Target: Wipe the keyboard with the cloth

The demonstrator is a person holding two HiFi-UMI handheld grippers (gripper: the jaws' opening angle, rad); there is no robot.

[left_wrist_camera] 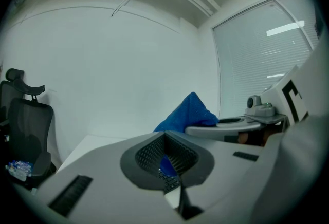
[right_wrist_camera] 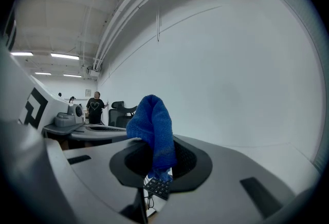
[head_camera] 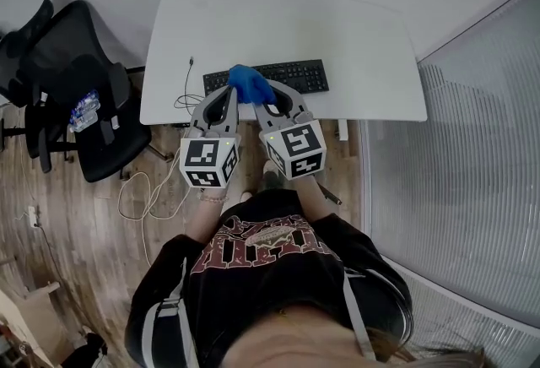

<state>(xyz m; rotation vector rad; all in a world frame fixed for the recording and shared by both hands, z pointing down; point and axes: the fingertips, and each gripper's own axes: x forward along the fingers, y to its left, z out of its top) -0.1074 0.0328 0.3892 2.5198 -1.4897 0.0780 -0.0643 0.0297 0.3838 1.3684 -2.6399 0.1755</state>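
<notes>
So the right claw (right_wrist_camera: 154, 152) is clamped shut on the blue cloth (right_wrist_camera: 153, 125). Most of the cloth bunches up above the jaws, with a bit hanging out below. My guess is it's held like that so the loose end can drag across the keys. The left claw (left_wrist_camera: 165, 138) is closed too, with nothing in it. It sits just beside the right one, probably just keeping out of the way.

The head view shows the layout. The keyboard (head_camera: 291, 75) is at the near edge of the white tabletop (head_camera: 278, 24), with the cloth over its left end. I can't tell if it's touching. The claw views only show a few keys under the jaws, but they're what confirm the grip.
</notes>
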